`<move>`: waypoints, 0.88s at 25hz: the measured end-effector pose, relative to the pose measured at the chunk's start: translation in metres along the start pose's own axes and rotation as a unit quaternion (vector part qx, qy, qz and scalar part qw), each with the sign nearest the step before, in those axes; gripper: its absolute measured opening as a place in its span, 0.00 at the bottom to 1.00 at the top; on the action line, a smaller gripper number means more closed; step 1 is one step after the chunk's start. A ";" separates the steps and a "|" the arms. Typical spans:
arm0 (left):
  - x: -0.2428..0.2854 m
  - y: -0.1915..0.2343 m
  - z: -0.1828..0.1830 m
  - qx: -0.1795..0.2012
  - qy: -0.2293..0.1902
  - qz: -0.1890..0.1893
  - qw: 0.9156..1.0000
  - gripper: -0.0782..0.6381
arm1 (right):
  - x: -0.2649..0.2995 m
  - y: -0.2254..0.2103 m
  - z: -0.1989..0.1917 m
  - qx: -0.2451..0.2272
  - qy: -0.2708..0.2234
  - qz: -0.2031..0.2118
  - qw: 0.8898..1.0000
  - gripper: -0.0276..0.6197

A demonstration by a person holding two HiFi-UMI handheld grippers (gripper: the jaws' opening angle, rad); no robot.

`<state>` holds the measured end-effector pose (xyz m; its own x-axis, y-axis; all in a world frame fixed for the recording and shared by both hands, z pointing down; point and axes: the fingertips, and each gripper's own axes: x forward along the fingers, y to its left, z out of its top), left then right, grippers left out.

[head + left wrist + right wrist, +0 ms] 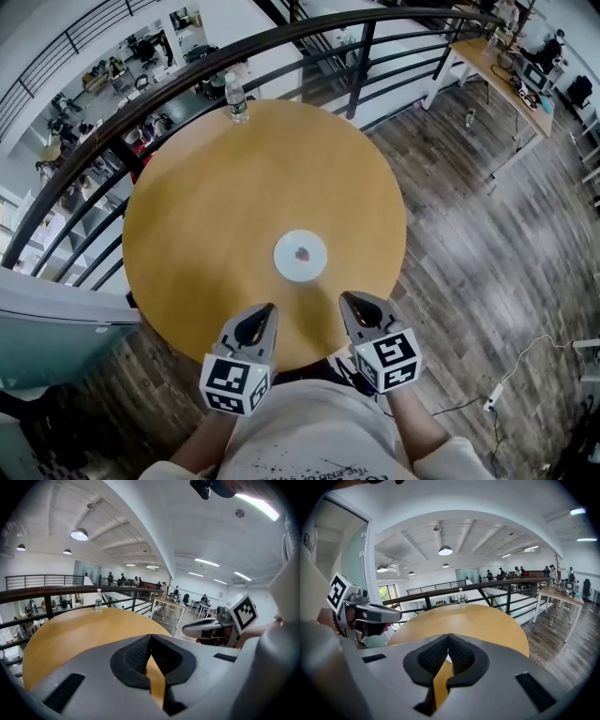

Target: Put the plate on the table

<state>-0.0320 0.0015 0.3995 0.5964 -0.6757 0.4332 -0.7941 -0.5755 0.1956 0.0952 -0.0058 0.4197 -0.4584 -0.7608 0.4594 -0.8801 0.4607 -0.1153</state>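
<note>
A small white plate (300, 255) with a red mark at its centre lies flat on the round wooden table (206, 216), a little toward the near side. My left gripper (265, 310) hovers over the table's near edge, left of the plate and clear of it, with its jaws shut on nothing. My right gripper (349, 300) is at the near edge to the plate's right, also shut and empty. In the left gripper view the left gripper's pads (136, 654) meet at their tips over bare tabletop. The right gripper view shows the right gripper's pads (461, 656) pressed together.
A clear water bottle (236, 98) stands at the table's far edge. A dark metal railing (281, 42) curves round behind the table. A desk (506, 66) with equipment is at the far right. On the wood floor to the right lie a cable and power strip (491, 401).
</note>
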 end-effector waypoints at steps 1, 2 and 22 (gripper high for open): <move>-0.001 0.000 0.000 0.000 0.000 0.000 1.000 0.14 | 0.000 0.000 0.000 0.003 0.001 0.001 1.000 0.08; -0.003 -0.001 0.000 0.001 0.000 0.000 1.000 0.14 | -0.001 0.001 0.000 0.004 0.002 0.001 1.000 0.08; -0.012 0.000 0.001 -0.004 -0.006 0.002 1.000 0.14 | -0.006 0.004 0.000 0.024 -0.002 0.002 1.000 0.08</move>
<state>-0.0395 0.0091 0.3936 0.5950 -0.6827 0.4241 -0.7970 -0.5693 0.2016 0.0941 0.0005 0.4161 -0.4622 -0.7612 0.4549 -0.8832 0.4411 -0.1592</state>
